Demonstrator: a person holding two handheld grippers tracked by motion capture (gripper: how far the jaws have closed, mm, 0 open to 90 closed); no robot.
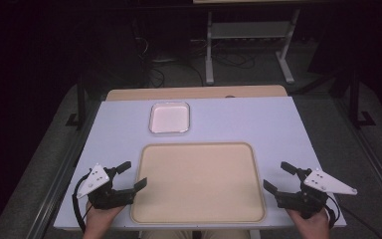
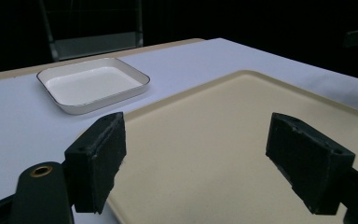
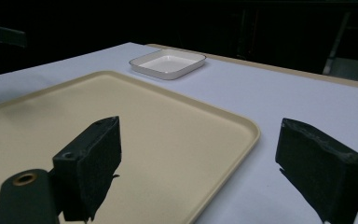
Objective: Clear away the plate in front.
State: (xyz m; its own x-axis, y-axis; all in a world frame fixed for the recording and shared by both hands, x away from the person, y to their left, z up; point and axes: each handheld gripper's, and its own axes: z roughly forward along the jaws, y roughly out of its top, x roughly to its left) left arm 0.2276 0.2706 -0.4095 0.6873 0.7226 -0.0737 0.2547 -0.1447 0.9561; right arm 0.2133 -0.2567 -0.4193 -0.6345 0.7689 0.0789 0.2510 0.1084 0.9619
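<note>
A large beige tray [image 1: 199, 186] lies on the near half of the white table. Behind it sits a small white dish [image 1: 169, 118] with a dark rim. My left gripper [image 1: 132, 175] rests at the tray's left edge, jaws wide apart and nothing between them. Over at the tray's right edge my right gripper [image 1: 277, 177] is likewise open and holds nothing. In the left gripper view the tray [image 2: 242, 140] spreads ahead of my left gripper [image 2: 209, 163], with the dish [image 2: 93, 84] beyond. From my right gripper [image 3: 205, 172] the view takes in the tray [image 3: 121, 121] and the dish [image 3: 168, 63] farther off.
The white table [image 1: 258, 119] has a wooden strip [image 1: 194, 92] along its far edge. Beyond it the floor is dark, with a metal stand [image 1: 248, 45] and cables. A hand holds each gripper at the table's near edge.
</note>
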